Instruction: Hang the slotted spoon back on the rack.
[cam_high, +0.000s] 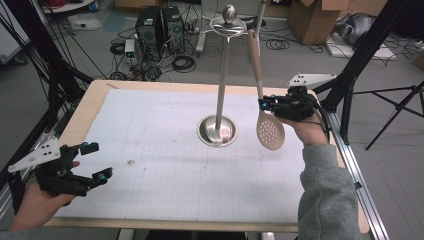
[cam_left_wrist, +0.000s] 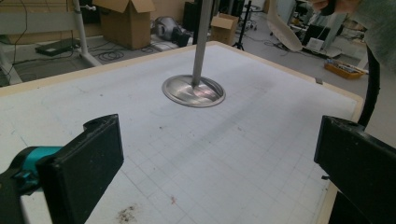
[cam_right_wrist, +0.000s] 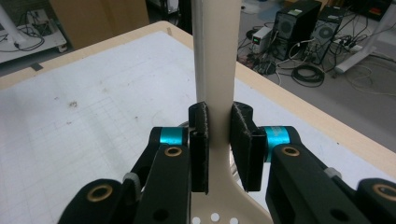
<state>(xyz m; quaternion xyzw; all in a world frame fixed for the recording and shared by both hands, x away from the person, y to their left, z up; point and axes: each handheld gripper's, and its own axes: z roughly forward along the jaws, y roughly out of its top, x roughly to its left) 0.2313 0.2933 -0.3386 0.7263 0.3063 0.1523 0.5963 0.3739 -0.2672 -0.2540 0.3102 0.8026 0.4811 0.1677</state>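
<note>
A beige slotted spoon (cam_high: 270, 131) hangs upright, head down, to the right of a metal utensil stand (cam_high: 221, 75) whose round base (cam_high: 217, 131) sits mid-table. My right gripper (cam_high: 263, 103) is shut on the spoon's handle (cam_right_wrist: 217, 56) just above the head, with the pads pressed on both sides of it (cam_right_wrist: 218, 140). The handle's top end reaches up beside the stand's top ring (cam_high: 227, 25); whether it touches the ring I cannot tell. My left gripper (cam_high: 96, 160) is low at the table's near left, open (cam_left_wrist: 219, 158) with nothing between its jaws. It faces the stand's base (cam_left_wrist: 193, 91).
A white gridded mat (cam_high: 150, 150) covers the wooden table, with a small dirt speck (cam_high: 131, 162) near the left gripper. Black tripod legs (cam_high: 350, 75) stand off the right edge. Computer towers (cam_high: 160, 25), cables and cardboard boxes (cam_high: 315, 20) lie on the floor beyond.
</note>
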